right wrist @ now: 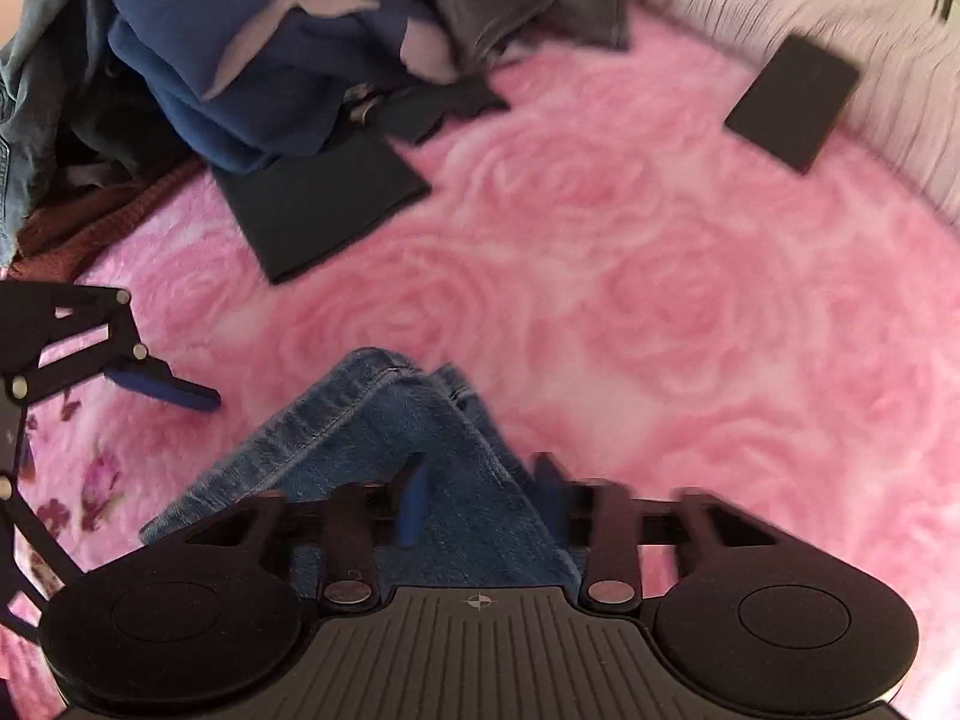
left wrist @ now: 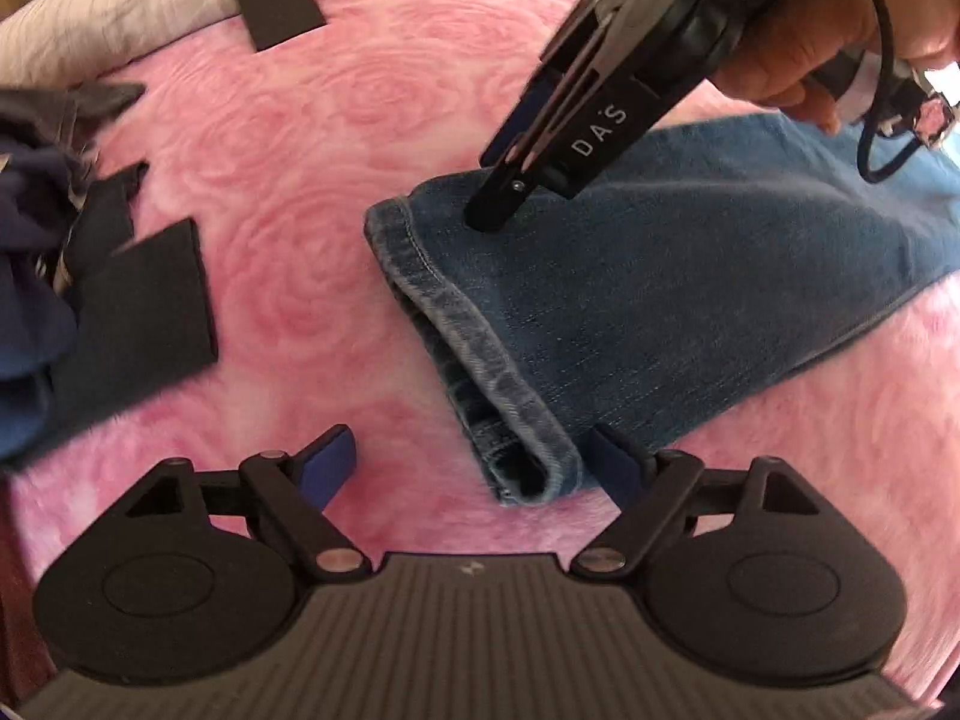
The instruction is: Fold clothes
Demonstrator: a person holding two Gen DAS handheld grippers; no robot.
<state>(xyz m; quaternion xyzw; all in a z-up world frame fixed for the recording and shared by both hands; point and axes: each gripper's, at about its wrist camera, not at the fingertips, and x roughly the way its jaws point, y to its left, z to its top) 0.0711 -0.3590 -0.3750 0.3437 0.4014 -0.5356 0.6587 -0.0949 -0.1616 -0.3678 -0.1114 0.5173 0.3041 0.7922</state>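
Blue jeans lie flat on the pink blanket, the stacked leg hems towards me. My left gripper is open wide, low over the hem's near corner, which sits inside the right finger. My right gripper, held by a hand, points steeply down onto the hem's far corner. In the right wrist view this gripper stands half closed with flat denim between its fingers, not pinched.
A heap of dark blue and grey clothes lies at the blanket's left side. Black flat pads lie on the blanket. A pale ribbed quilt borders the far edge.
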